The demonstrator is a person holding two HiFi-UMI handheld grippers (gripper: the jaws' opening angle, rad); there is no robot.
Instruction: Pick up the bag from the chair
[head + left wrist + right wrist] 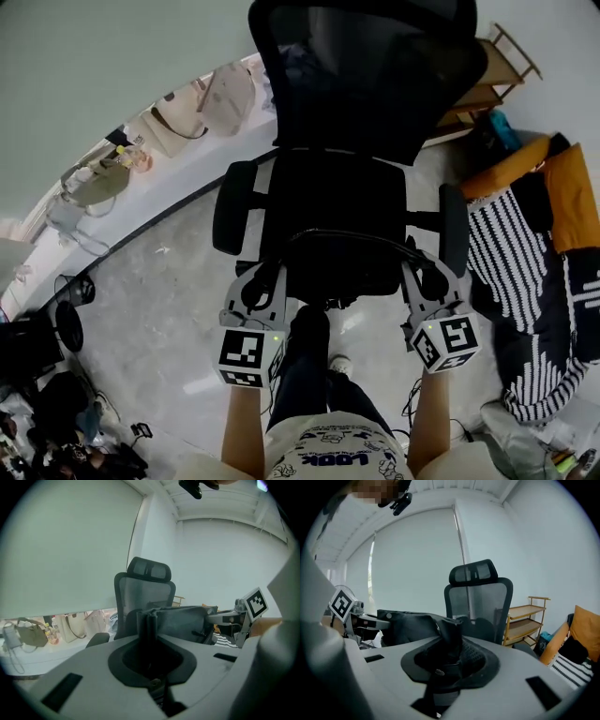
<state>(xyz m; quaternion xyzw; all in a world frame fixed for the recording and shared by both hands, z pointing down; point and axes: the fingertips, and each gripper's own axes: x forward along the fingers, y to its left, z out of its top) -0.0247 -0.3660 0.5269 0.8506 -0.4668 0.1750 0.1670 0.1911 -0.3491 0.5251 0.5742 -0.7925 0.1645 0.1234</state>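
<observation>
Bag pickup is at the lifting step, as I judge it: both tools already grip it, and what remains is to carry it clear of the seat.

Largest in view is the black office chair (pixel 366 84), its mesh back and headrest upright, its armrests out to either side. It faces the person, who stands close in front of the seat.

Next comes the bag (pixel 345 267), held over the front part of the seat between the two tools. It is dark grey to black, of soft, limp fabric that creases where it is pinched. Its top edge runs as a shallow curve from one tool to the other. Whether its bottom touches the seat cannot be told from any view.

The left tool (pixel 270 274) is clenched on the bag's left end; its own view shows a bunched fold of fabric standing up between the closed jaws. The right tool (pixel 422 272) is likewise clamped on the right end, with dark fabric gathered in its jaws.

The next move, I think, calls for raising both tools together, level, and drawing them back toward the person. A lopsided lift would let the soft body sag or slip from one pinch.
</observation>
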